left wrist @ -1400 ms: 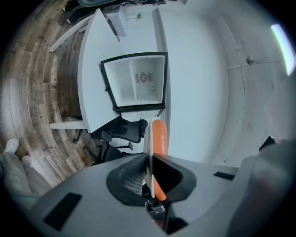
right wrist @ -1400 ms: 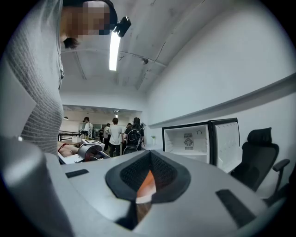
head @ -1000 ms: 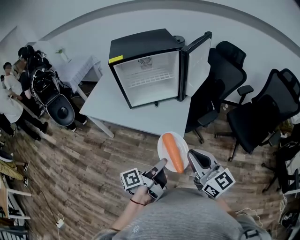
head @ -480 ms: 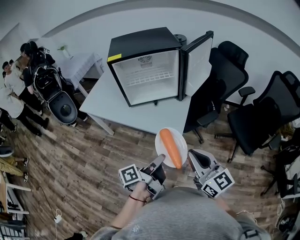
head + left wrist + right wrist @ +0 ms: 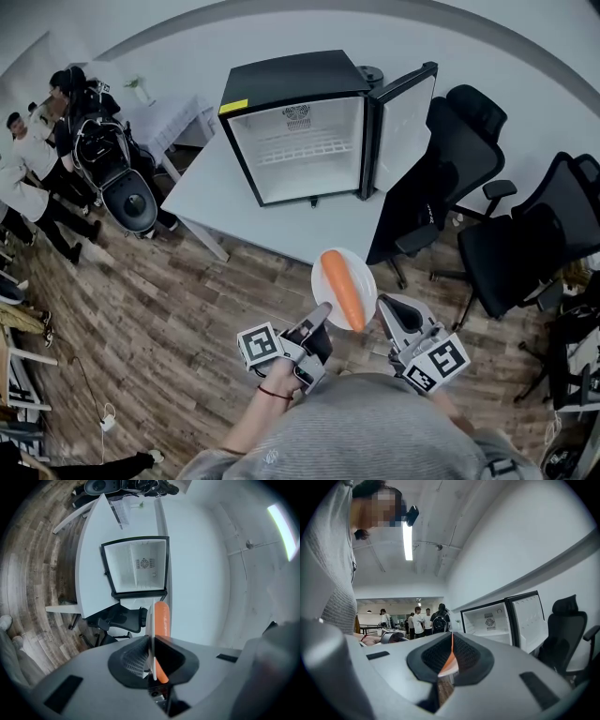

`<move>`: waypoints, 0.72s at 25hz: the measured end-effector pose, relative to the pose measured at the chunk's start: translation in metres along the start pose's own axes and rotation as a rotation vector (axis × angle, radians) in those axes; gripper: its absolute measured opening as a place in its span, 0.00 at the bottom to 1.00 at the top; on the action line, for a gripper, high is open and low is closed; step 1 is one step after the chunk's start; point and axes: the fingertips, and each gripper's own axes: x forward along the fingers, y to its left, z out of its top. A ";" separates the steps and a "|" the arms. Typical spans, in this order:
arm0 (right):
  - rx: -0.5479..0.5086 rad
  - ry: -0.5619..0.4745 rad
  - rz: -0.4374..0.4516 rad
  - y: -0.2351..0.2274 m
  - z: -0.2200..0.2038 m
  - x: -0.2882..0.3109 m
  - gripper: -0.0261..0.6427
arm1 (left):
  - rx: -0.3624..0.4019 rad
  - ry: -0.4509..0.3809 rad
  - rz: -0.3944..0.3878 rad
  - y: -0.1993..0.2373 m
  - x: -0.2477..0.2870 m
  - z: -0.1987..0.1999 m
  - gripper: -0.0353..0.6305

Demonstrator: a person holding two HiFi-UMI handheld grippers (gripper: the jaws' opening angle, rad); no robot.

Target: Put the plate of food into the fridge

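- The left gripper [image 5: 320,317] is clamped on the plate [image 5: 327,270] at its near-left rim, and the right gripper [image 5: 384,309] pinches the near-right rim. Two holds likely keep the plate level.
- The carrot [image 5: 343,289] lies lengthwise along the plate's middle, so it should not roll off.
- The plate hangs in the air by the table's [image 5: 281,225] near edge, well apart from the fridge [image 5: 298,141].
- The fridge stands on the table with its door [image 5: 405,112] swung wide, ready to take the plate.
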 end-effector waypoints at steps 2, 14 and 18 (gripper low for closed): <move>-0.003 0.000 0.005 -0.001 -0.001 -0.001 0.06 | 0.000 -0.003 -0.004 0.000 0.000 -0.001 0.11; 0.009 -0.002 0.023 -0.008 -0.002 0.003 0.06 | 0.001 -0.024 -0.001 0.000 0.008 0.003 0.11; 0.015 0.000 0.033 -0.008 -0.006 0.013 0.06 | 0.003 -0.030 -0.014 -0.001 0.013 0.014 0.11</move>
